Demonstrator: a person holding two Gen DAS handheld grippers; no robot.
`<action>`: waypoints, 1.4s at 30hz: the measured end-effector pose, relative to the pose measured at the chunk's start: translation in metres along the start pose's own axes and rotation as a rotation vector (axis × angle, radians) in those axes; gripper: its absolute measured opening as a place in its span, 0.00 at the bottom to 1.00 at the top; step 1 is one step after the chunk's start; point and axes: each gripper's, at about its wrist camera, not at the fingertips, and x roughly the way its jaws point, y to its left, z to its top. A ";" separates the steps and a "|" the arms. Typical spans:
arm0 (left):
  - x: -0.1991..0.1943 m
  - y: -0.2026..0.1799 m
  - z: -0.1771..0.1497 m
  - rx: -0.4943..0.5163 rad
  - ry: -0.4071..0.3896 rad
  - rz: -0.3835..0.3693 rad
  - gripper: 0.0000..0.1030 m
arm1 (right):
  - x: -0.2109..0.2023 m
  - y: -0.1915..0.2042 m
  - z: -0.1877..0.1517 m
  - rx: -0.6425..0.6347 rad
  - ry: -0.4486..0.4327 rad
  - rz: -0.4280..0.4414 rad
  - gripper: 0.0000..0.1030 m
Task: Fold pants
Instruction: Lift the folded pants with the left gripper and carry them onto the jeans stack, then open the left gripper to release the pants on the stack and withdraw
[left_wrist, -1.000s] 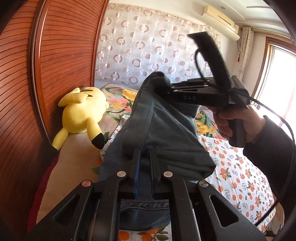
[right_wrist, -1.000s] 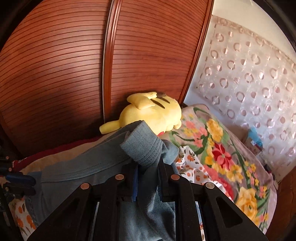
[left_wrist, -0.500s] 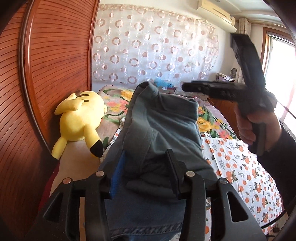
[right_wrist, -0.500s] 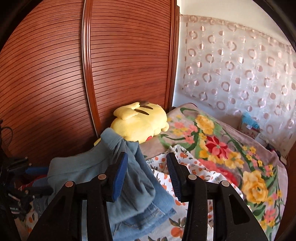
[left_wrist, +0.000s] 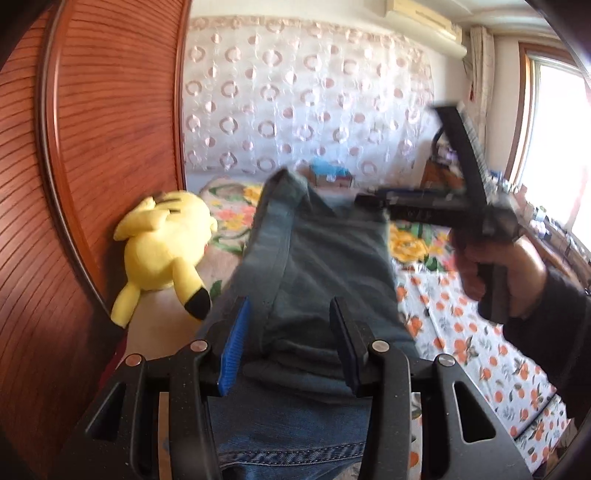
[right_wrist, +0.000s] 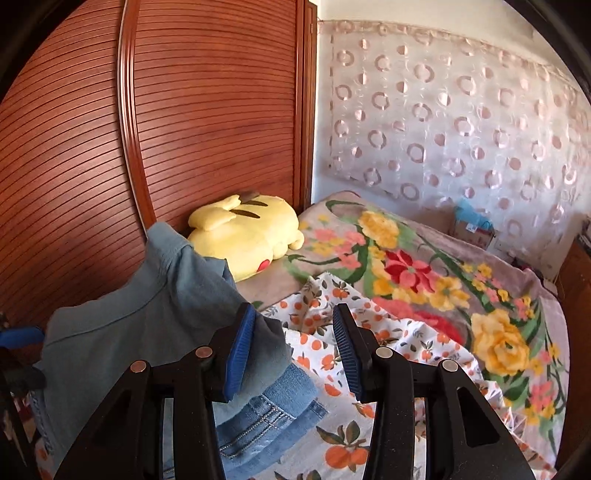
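Bedroom light falls across a bed spread with an orange-print white cotton sheet (right_wrist: 343, 432) and a plush floral blanket (right_wrist: 424, 273), backed by a ribbed reddish wooden wardrobe door (right_wrist: 207, 122). Lying on that sheet I see the blue denim pants (left_wrist: 314, 266), folded over with the paler inside of the cloth on top and stitched darker denim at the near edge. My left gripper (left_wrist: 291, 341) stands half open, its ridged blue pads to either side of the fabric and not pressing it. My right gripper (right_wrist: 291, 349) is likewise parted; the pants sit against the outside of its left pad, with nothing between the two.

The risk, as I judge it, is the raised corner by the soft yellow plush toy (right_wrist: 243, 232): stiff denim holds a peak, and it may slump sideways and skew the fold. Pulling a pad away carelessly could also drag the top layer off line.
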 end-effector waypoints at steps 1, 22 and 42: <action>0.003 0.000 -0.001 0.000 0.011 0.005 0.44 | -0.003 0.003 -0.002 -0.007 -0.010 -0.008 0.44; -0.004 -0.017 -0.021 0.004 0.022 0.059 0.63 | -0.111 0.006 -0.082 0.095 -0.009 0.026 0.44; -0.033 -0.125 -0.024 0.147 -0.047 -0.059 0.82 | -0.247 0.004 -0.148 0.180 -0.041 -0.129 0.55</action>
